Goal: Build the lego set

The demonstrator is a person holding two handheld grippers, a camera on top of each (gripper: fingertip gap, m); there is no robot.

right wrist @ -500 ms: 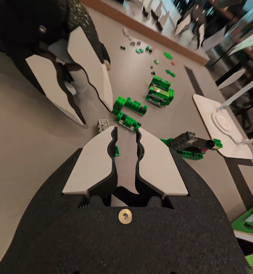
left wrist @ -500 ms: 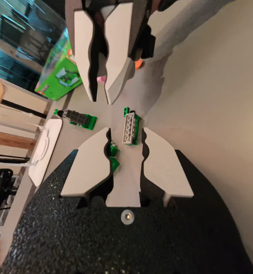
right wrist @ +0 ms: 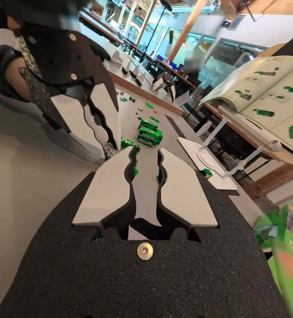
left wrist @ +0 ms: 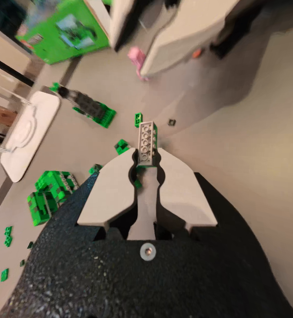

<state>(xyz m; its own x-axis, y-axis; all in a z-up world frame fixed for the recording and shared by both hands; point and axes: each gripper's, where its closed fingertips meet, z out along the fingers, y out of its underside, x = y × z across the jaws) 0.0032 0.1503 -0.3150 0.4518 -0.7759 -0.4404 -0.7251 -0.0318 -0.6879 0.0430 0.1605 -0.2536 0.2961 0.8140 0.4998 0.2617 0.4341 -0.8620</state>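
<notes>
My left gripper (left wrist: 146,154) is shut on a grey-topped green brick piece (left wrist: 146,139), which sticks out forward past the fingertips, low over the grey table (left wrist: 228,154). The right wrist view shows this gripper at upper left, its tips pinching the piece (right wrist: 109,150). My right gripper (right wrist: 146,151) is open and empty, just right of the left one. It appears blurred at the top of the left wrist view (left wrist: 133,43). A built green block (right wrist: 149,134) stands beyond it and also shows in the left wrist view (left wrist: 51,192).
A grey-and-green assembly (left wrist: 90,106) lies near a white stand base (left wrist: 27,134). The stand holds an open instruction booklet (right wrist: 262,96). There is a green box (left wrist: 65,34), a pink piece (left wrist: 137,58) and loose green bricks (left wrist: 8,235). More grippers stand along the far table edge (right wrist: 164,82). The gap from one gripper's tips to the other's is roughly 8 centimeters. The built green block (right wrist: 149,134) sits 12 centimeters or so from the ends of my left fingers. Look for it in the left wrist view (left wrist: 60,181) too.
My left gripper has closed on the grey-topped piece that lay ahead of its open fingers. My right gripper has drawn back and tilted up, so its view now takes in the room.
</notes>
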